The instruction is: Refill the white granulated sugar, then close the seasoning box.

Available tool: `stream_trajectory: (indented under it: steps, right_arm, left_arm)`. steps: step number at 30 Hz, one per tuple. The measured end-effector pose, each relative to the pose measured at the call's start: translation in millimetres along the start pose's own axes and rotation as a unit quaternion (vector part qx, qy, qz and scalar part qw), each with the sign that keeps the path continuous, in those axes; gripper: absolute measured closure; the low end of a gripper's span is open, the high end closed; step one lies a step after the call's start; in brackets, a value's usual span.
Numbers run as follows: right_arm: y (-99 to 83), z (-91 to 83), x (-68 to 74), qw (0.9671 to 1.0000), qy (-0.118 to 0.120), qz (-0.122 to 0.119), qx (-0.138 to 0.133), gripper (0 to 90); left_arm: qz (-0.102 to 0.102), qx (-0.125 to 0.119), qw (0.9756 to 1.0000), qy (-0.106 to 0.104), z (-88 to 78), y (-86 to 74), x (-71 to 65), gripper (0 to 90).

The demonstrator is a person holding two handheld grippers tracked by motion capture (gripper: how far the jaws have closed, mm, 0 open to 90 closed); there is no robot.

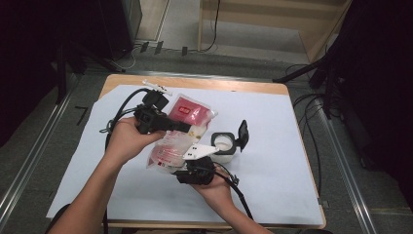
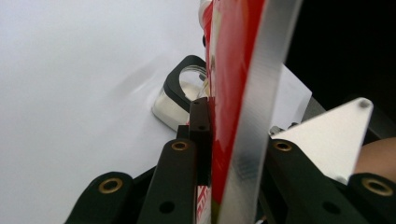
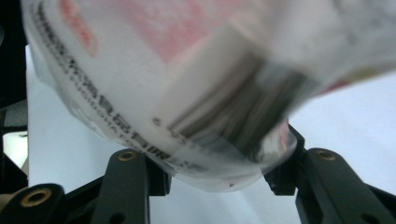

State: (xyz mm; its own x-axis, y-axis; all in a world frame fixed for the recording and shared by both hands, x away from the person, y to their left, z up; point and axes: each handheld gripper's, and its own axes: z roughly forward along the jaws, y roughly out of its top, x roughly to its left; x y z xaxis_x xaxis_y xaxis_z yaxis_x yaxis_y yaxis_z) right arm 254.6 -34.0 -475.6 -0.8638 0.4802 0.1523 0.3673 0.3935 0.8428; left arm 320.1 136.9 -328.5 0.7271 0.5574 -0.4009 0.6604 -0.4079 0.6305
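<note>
A clear plastic pouch with red contents and a red label (image 1: 176,134) hangs above the white paper-covered table (image 1: 272,180), held between both grippers. The left gripper (image 1: 187,127) clamps the pouch's flat sealed edge, jaws nearly together on it. The right gripper (image 1: 191,163) cups the pouch's bulging lower end, jaws about half open with the pouch pressed between them. Just right of the pouch stands a small clear container (image 1: 225,147) with its black hinged lid (image 1: 242,134) flipped up.

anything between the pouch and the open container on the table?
Nothing solid. In the high view the right gripper's grey plate overlaps the gap between the pouch and the container; whether it sits level with them is unclear.
</note>
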Motion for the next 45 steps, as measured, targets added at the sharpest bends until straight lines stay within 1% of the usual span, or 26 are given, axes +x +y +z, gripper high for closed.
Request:
stream_trajectory:
  steps: [2, 4, 5, 6, 7, 9, 10, 12, 14, 16, 18, 21, 22, 24, 25, 27, 29, 31, 34, 35, 36, 39, 41, 43, 44, 45]
  right_arm:
    - [0.3, -0.2, -2.1, 1.0, -0.003, 0.005, 0.0, 52.2]
    - [0.7, -0.6, -6.4, 0.9997, -0.006, 0.022, 0.002, 52.3]
    - [0.9, -0.9, -7.9, 0.9995, -0.008, 0.029, 0.006, 53.1]
    - [1.0, -1.1, -9.7, 0.9992, -0.01, 0.037, 0.008, 53.2]
    - [1.3, -1.5, -11.6, 0.999, -0.012, 0.041, 0.009, 53.5]
    - [2.3, -2.3, -14.9, 0.9985, -0.023, 0.046, 0.015, 53.9]
    - [2.8, -2.5, -16.9, 0.9984, -0.028, 0.046, 0.017, 53.8]
    - [3.4, -3.2, -19.6, 0.998, -0.034, 0.049, 0.02, 53.8]
    - [3.8, -4.1, -21.1, 0.9979, -0.033, 0.052, 0.018, 53.9]
    - [4.6, -4.7, -22.8, 0.9979, -0.025, 0.058, 0.014, 53.9]
    - [5.3, -5.9, -24.3, 0.9978, -0.028, 0.057, 0.018, 53.7]
    - [5.8, -8.0, -25.4, 0.9979, -0.032, 0.054, 0.016, 53.8]
    - [6.1, -8.6, -26.0, 0.9979, -0.033, 0.054, 0.015, 53.8]
    - [7.0, -10.1, -27.0, 0.9979, -0.034, 0.054, 0.014, 53.8]
    - [7.2, -10.5, -26.9, 0.9979, -0.034, 0.054, 0.014, 53.8]
    - [8.1, -11.5, -26.4, 0.998, -0.034, 0.052, 0.015, 53.8]
    - [9.0, -12.4, -25.8, 0.9982, -0.033, 0.048, 0.013, 53.7]
    - [10.0, -12.4, -25.2, 0.9983, -0.03, 0.048, 0.016, 53.6]
    - [10.4, -12.2, -24.8, 0.9984, -0.024, 0.047, 0.018, 53.6]
    - [10.4, -12.2, -24.6, 0.9984, -0.021, 0.048, 0.02, 54.0]
    - [10.3, -12.4, -24.4, 0.9985, -0.019, 0.047, 0.02, 54.8]
    - [10.5, -12.9, -24.7, 0.9985, -0.011, 0.049, 0.021, 55.8]
    - [10.6, -13.2, -25.3, 0.9983, -0.009, 0.053, 0.023, 55.9]
    - [10.9, -13.7, -27.0, 0.9982, -0.007, 0.054, 0.024, 56.1]
    - [11.2, -14.1, -27.8, 0.9981, -0.005, 0.056, 0.023, 56.2]
    - [11.4, -14.3, -28.4, 0.9981, -0.004, 0.057, 0.023, 56.3]
  left_arm:
    - [0.001, -0.004, 1.0, -0.005, -5.3, -1.0, 1.0, 81.5]
    - [0.0, -0.009, 0.9999, -0.006, -10.9, -1.9, 1.2, 82.2]
    - [0.002, -0.013, 0.9998, -0.012, -14.0, -2.5, 1.3, 83.1]
    - [0.004, -0.015, 0.9998, -0.01, -16.7, -2.9, 1.3, 83.8]
    - [0.006, -0.016, 0.9998, -0.014, -19.8, -3.5, 1.4, 84.6]
    - [0.01, -0.024, 0.9995, -0.019, -25.3, -5.7, 2.4, 85.9]
    - [0.011, -0.024, 0.9995, -0.016, -27.2, -6.2, 2.7, 86.7]
    - [0.01, -0.034, 0.9993, -0.015, -30.8, -7.6, 3.3, 88.2]
    - [0.013, -0.045, 0.9988, -0.013, -34.9, -7.8, 3.7, 89.6]
    - [0.017, -0.055, 0.9983, -0.008, -38.2, -7.8, 2.1, 90.0]
    - [0.024, -0.067, 0.9974, -0.01, -41.7, -7.5, 0.8, 90.0]
    - [0.035, -0.081, 0.9961, 0.002, -47.7, -7.4, -1.9, 90.0]
    - [0.04, -0.089, 0.9952, 0.008, -49.3, -7.6, -2.3, 90.0]
    - [0.047, -0.095, 0.9941, 0.022, -52.4, -8.1, -1.7, 90.0]
    - [0.046, -0.097, 0.9937, 0.03, -52.6, -8.5, -0.7, 89.9]
    - [0.042, -0.089, 0.9937, 0.053, -51.3, -8.9, 4.6, 89.6]
    - [0.035, -0.081, 0.9931, 0.077, -45.8, -9.6, 12.4, 89.7]
    - [0.036, -0.079, 0.9925, 0.086, -40.7, -10.2, 20.6, 89.7]
    - [0.039, -0.081, 0.9901, 0.107, -30.8, -11.5, 34.9, 89.7]
    - [0.035, -0.079, 0.9903, 0.109, -27.6, -12.0, 40.0, 89.6]
    - [0.033, -0.082, 0.9897, 0.112, -24.0, -13.0, 45.4, 89.5]
    - [0.02, -0.084, 0.9892, 0.118, -12.6, -19.2, 61.6, 89.2]
    - [0.012, -0.078, 0.9891, 0.125, -6.5, -23.3, 70.0, 89.2]
    - [0.011, -0.071, 0.9889, 0.13, -1.3, -27.6, 76.6, 89.2]
    - [0.007, -0.074, 0.9897, 0.122, -0.9, -29.0, 78.1, 89.0]
    - [0.006, -0.086, 0.9895, 0.116, -1.9, -30.7, 79.5, 88.9]
